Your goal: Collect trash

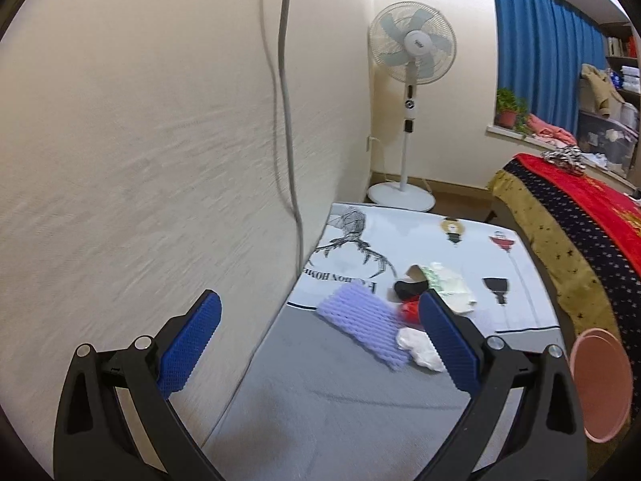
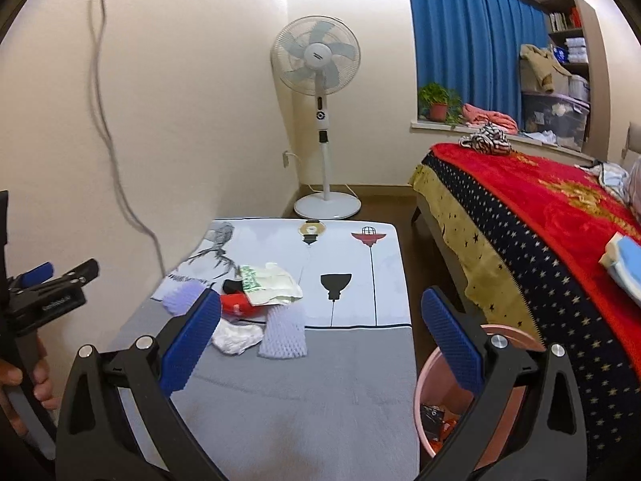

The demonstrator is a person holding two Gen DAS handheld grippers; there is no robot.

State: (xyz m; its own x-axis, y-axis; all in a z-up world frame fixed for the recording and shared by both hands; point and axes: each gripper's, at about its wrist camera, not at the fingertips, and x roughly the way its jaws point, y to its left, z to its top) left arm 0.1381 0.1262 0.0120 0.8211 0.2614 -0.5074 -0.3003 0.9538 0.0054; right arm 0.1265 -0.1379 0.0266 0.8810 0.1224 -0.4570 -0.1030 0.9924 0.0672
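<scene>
Both grippers open and empty above a low table strewn with trash.

Left gripper [image 1: 320, 344], nearest the lens in the left wrist view, has its blue pads spread wide with nothing between them; a cream wall fills that view from 9 to 12 o'clock. On the table [image 2: 280, 393], the trash sits in a loose cluster at about 11 o'clock in the right wrist view: a lavender foam net [image 2: 182, 296], a crumpled white tissue [image 2: 236, 338], a red wrapper [image 2: 236, 305], a pale green-printed bag [image 2: 272, 284] and a second foam net [image 2: 284, 332], touching or overlapping. Right gripper [image 2: 320, 344] likewise holds its jaws apart, gripping nothing. Beside the table at 4 o'clock stands a pink bin [image 2: 424, 393] with scraps inside, between table and bed [image 2: 541, 216].
</scene>
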